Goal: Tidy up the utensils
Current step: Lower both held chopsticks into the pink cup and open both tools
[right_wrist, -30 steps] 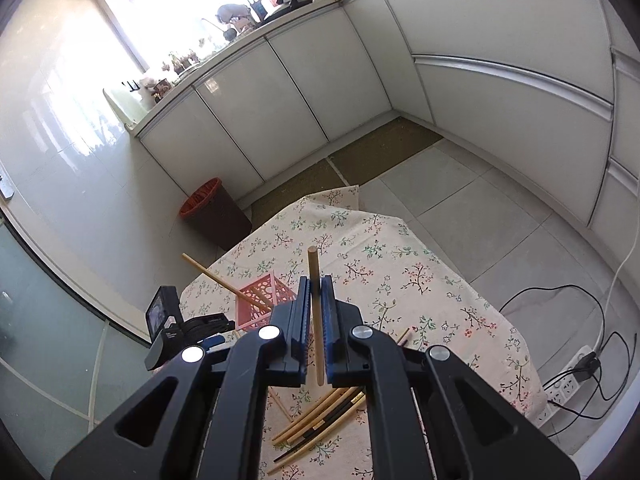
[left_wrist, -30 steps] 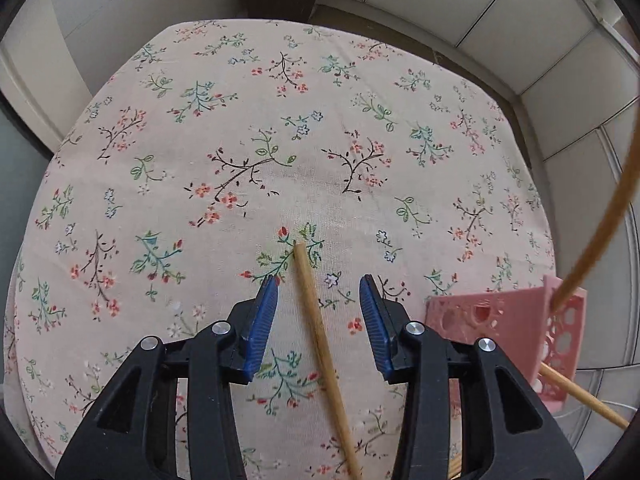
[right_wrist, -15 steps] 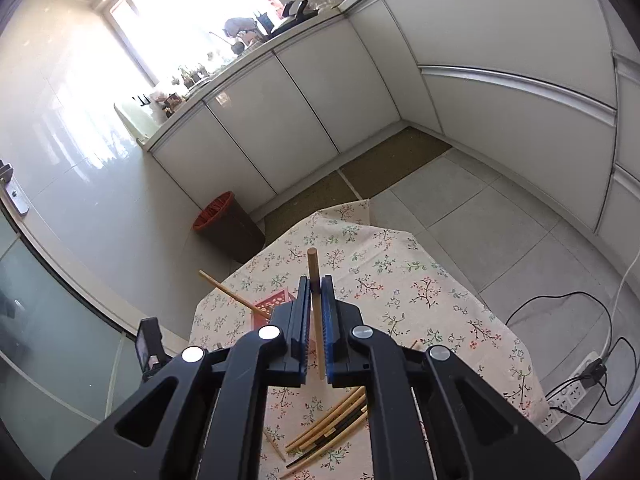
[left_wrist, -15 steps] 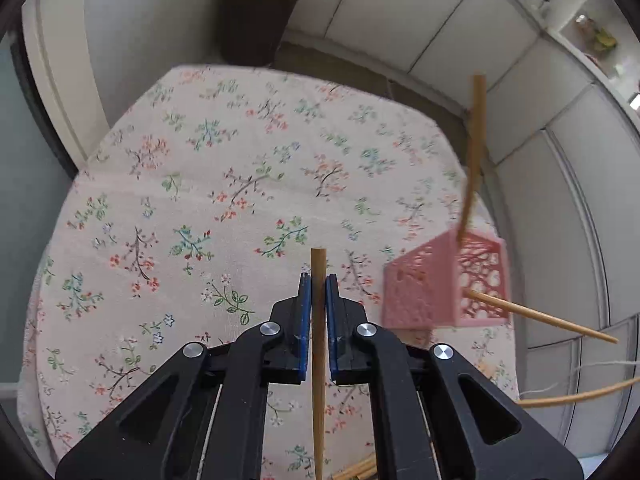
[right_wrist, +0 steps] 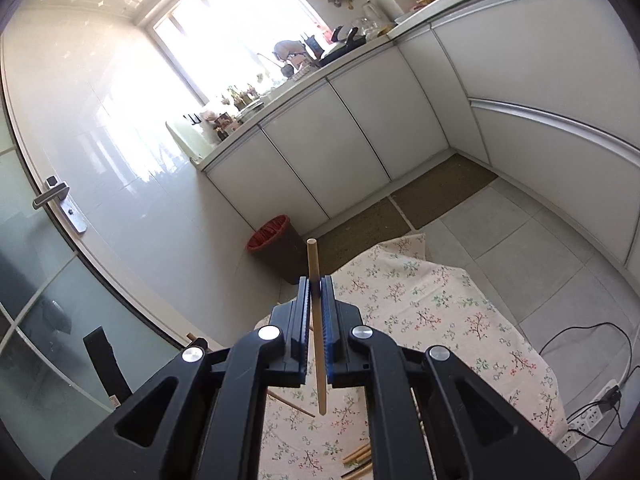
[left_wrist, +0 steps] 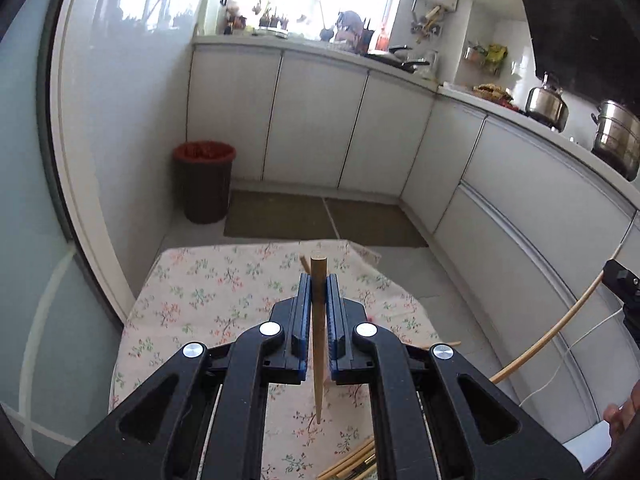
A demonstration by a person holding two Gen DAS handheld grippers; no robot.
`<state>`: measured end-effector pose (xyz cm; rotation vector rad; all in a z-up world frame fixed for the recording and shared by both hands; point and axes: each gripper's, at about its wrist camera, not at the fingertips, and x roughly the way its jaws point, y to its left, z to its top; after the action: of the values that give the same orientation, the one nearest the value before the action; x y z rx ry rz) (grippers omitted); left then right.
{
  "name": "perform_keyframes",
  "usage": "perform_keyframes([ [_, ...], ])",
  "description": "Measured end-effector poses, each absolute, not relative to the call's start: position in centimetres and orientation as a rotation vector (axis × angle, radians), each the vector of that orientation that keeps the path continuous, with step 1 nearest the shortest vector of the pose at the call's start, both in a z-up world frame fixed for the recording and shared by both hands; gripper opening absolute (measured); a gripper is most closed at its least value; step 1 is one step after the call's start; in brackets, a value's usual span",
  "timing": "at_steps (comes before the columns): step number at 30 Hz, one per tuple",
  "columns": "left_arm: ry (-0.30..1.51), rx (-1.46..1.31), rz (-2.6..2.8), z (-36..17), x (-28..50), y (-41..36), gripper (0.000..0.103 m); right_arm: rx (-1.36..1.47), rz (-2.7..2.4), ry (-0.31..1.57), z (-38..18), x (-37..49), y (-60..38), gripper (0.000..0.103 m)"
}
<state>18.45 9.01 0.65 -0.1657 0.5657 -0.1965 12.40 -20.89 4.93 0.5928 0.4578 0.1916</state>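
My left gripper (left_wrist: 319, 282) is shut on a wooden chopstick (left_wrist: 318, 344) and holds it upright, high above the floral tablecloth (left_wrist: 208, 300). My right gripper (right_wrist: 316, 284) is shut on another wooden chopstick (right_wrist: 317, 332), also held upright above the cloth (right_wrist: 432, 312). That chopstick shows as a curved stick at the right of the left wrist view (left_wrist: 560, 328). Several loose chopsticks lie on the cloth near the bottom edge (left_wrist: 352, 462) (right_wrist: 358, 456). The pink basket is hidden behind the grippers.
A dark bin with a red liner (left_wrist: 204, 184) (right_wrist: 276, 244) stands on the floor beyond the table. White cabinets (left_wrist: 320, 128) run along the walls. A power strip with cables (right_wrist: 588, 416) lies on the floor at the right. A glass door (right_wrist: 48, 280) is at the left.
The left gripper closed on a chopstick lying on the cloth, lifted it and tilted up to face the room. The right gripper rose higher with its chopstick.
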Motion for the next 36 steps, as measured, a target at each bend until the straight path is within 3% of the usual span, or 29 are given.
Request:
perform_keyframes([
  [8,0.396,-0.165,-0.207,4.4,20.3,6.4,0.006,0.531,0.153,0.340,7.8,16.2,-19.4,0.006],
  [20,0.539,-0.167,-0.252,-2.5,25.6,3.5,0.009,0.493,0.162,0.401,2.4,23.9,-18.3,0.006],
  [23,0.497,-0.202,-0.252,-1.6,24.7,4.7,0.017,0.482,0.154,0.402,1.5,24.9,-18.0,0.006],
  [32,0.442,-0.239,-0.216,0.7,23.2,6.6,0.021,0.454,0.136,0.458,-0.8,27.1,-16.4,0.006],
  [36,0.457,-0.224,-0.208,0.5,23.1,6.6,0.023,0.424,0.131,0.500,-1.8,27.5,-15.2,0.011],
])
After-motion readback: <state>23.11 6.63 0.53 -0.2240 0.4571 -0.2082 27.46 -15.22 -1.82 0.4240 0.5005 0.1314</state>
